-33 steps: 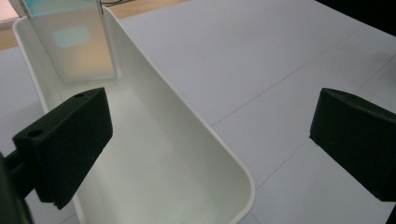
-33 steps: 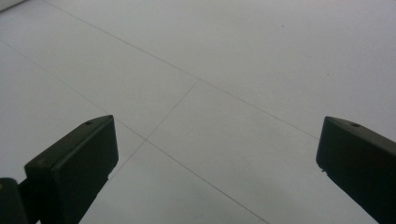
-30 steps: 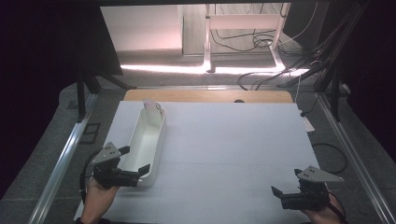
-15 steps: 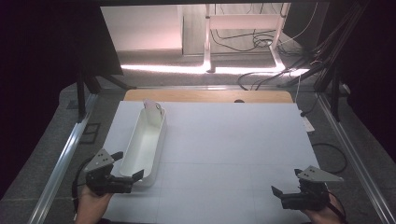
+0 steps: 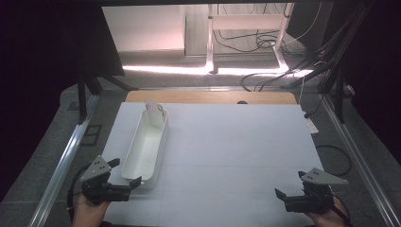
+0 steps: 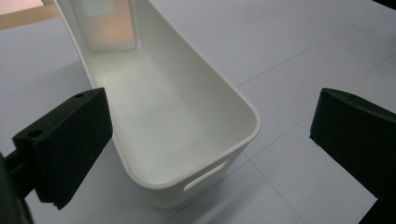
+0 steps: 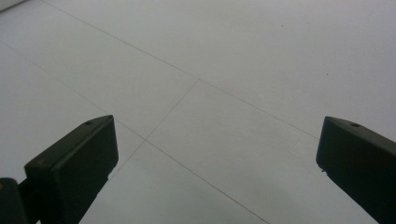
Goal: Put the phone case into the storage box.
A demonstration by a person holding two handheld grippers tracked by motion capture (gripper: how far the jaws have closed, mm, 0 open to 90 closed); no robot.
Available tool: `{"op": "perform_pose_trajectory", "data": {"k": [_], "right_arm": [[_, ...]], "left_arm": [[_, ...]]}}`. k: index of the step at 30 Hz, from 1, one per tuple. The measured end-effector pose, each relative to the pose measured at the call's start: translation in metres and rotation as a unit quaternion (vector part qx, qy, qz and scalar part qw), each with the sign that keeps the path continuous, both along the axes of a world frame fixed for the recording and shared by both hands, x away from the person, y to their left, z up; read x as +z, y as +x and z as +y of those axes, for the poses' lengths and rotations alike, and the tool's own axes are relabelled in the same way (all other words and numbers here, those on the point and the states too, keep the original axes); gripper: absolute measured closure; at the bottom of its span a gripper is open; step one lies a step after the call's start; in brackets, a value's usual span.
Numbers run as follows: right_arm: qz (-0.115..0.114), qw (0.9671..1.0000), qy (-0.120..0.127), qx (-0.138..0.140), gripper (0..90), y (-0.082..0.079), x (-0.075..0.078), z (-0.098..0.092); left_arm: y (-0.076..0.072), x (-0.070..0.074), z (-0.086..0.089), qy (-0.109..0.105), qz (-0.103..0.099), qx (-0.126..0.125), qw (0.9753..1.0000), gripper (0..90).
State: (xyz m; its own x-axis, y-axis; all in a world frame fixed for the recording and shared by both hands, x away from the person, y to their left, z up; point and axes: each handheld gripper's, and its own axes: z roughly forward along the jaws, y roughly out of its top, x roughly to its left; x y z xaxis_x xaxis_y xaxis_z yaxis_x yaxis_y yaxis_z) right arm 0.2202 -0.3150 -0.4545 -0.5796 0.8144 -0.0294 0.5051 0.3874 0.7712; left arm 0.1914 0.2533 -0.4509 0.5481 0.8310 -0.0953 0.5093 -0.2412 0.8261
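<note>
A long white plastic bin (image 5: 146,142) lies lengthwise on the left part of the white table (image 5: 236,142), its inside bare. In the left gripper view the bin's (image 6: 168,116) near end has a handle slot, and a pale card leans at its far end. My left gripper (image 5: 125,171) is open at the bin's near end, with its jaws wide apart on either side of that end and not touching it (image 6: 212,140). My right gripper (image 5: 290,184) hovers open near the front right corner, with bare table between its jaws (image 7: 215,154).
A wooden strip (image 5: 208,97) runs along the table's far edge. Metal rails flank the table at left (image 5: 66,161) and right (image 5: 359,156). Cables (image 5: 265,40) lie on the floor beyond. White surface stretches between the bin and my right gripper.
My left gripper has drawn back toward the near edge, away from the bin's end. The bin and my right gripper have stayed put.
</note>
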Motion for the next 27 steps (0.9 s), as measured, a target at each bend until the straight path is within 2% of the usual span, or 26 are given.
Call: {"op": "perform_pose_trajectory", "data": {"k": [18, 27], "right_arm": [[0.001, 1.0000, -0.002, 0.001, 0.0, 0.000, 0.000, 0.000], [0.002, 1.0000, -0.002, 0.002, 0.0, 0.000, 0.000, 0.000]], "left_arm": [[-0.012, -0.006, 0.010, 0.010, 0.010, 0.019, 0.9997, 0.0], [-0.016, -0.010, 0.015, 0.009, 0.017, 0.018, 0.9996, 0.0]]}}
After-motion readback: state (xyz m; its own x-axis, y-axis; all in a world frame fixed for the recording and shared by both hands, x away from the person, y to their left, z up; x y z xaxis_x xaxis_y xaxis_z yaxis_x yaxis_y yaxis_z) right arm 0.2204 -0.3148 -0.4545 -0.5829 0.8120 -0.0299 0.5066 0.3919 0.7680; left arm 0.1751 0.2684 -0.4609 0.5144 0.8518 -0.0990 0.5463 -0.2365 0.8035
